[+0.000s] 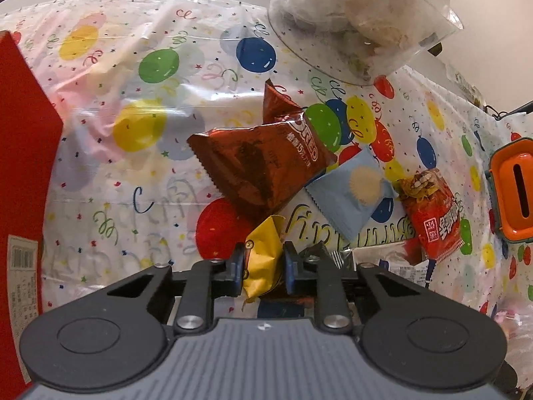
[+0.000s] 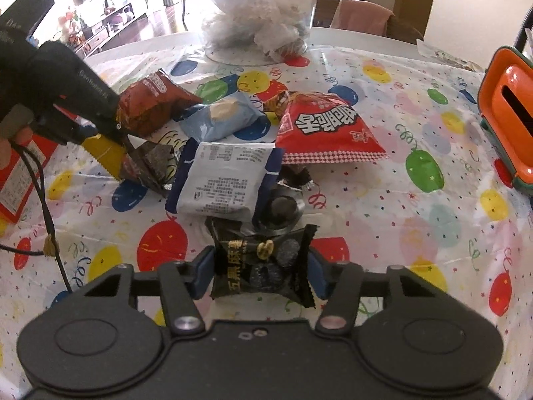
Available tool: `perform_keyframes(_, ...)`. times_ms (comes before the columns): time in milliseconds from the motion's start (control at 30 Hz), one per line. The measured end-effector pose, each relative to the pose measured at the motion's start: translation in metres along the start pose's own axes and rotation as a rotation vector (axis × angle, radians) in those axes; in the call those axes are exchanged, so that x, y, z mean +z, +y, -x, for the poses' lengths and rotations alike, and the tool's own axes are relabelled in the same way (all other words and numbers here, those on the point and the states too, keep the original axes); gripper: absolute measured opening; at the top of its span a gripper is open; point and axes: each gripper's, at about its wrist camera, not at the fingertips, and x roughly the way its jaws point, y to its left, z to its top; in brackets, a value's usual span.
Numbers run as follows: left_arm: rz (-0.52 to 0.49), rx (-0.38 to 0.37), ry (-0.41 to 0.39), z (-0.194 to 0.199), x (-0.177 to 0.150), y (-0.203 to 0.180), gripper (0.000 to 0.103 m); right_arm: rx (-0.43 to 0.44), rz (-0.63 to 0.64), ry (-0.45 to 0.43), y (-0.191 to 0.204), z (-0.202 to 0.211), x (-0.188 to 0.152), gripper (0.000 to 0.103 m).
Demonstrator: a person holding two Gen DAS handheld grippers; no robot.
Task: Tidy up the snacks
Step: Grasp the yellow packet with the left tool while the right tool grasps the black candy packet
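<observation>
Snack packets lie in a heap on a balloon-print tablecloth [image 1: 133,173]. My left gripper [image 1: 263,266] is shut on a yellow packet [image 1: 263,256], its pads pressing both sides. The right wrist view shows that gripper [image 2: 123,140] at the upper left with the yellow packet [image 2: 103,153] in it. My right gripper [image 2: 260,273] is shut on a black packet [image 2: 263,270] with gold lettering, and both pads touch its edges. Beyond it lie a white-and-blue packet [image 2: 223,180], a red packet [image 2: 326,126], a light blue packet [image 2: 220,116] and a brown Oreo packet [image 2: 150,103].
A clear plastic tub [image 2: 260,16] stuffed with bags stands at the far side of the table. An orange box [image 2: 506,106] with a slot sits at the right edge. A red carton [image 1: 23,166] stands at the left. A person's fingers [image 2: 13,136] hold the left gripper.
</observation>
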Motion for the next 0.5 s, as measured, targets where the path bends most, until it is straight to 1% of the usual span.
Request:
perform_keyframes(267, -0.009, -0.016, -0.020, 0.018, -0.016, 0.008, 0.022, 0.002, -0.027, 0.000, 0.002, 0.014, -0.010, 0.052)
perform_keyframes(500, -0.033, -0.039, -0.038, 0.048, -0.032, 0.010, 0.022, 0.012, -0.050, -0.019, 0.009, 0.041, -0.014, 0.052)
